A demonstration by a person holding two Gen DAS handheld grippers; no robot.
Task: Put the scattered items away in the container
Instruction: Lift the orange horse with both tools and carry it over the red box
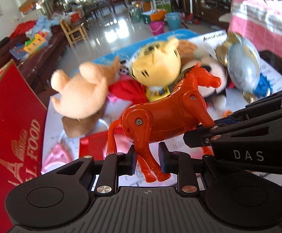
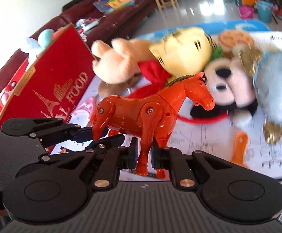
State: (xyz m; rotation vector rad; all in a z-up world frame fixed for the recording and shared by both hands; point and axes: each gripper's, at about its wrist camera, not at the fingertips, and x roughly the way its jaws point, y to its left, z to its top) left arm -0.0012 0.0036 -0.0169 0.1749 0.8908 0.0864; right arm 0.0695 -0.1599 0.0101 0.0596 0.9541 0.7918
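Closest to each lens is a black gripper, and both reach the same orange plastic horse point(image 1: 166, 114). Left gripper point(image 1: 147, 159): its jaws stand a little apart around the horse's hind legs, the left pad touching them, a narrow gap showing on the right; whether it truly pinches, I cannot tell. Right gripper point(image 2: 143, 155): its jaws sit close on either side of a front leg, seemingly in contact. In the left wrist view the right gripper comes in from 3 o'clock under the horse's belly; in the right wrist view the left gripper comes in from 9 o'clock at the rear legs.

Above the horse, from 12 toward 2 o'clock, blurred soft toys lie heaped on a printed white sheet point(image 2: 209, 136): a peach plush point(image 1: 80, 95), a yellow striped plush point(image 1: 156, 66), a black-and-white mouse plush point(image 2: 224, 85) and a pale blue plush point(image 1: 244, 66). At 9 o'clock stands a red box point(image 1: 14, 116) lettered "FOOD", just beside the sheet. An orange brush point(image 2: 238, 149) lies at 3 o'clock in the right wrist view.
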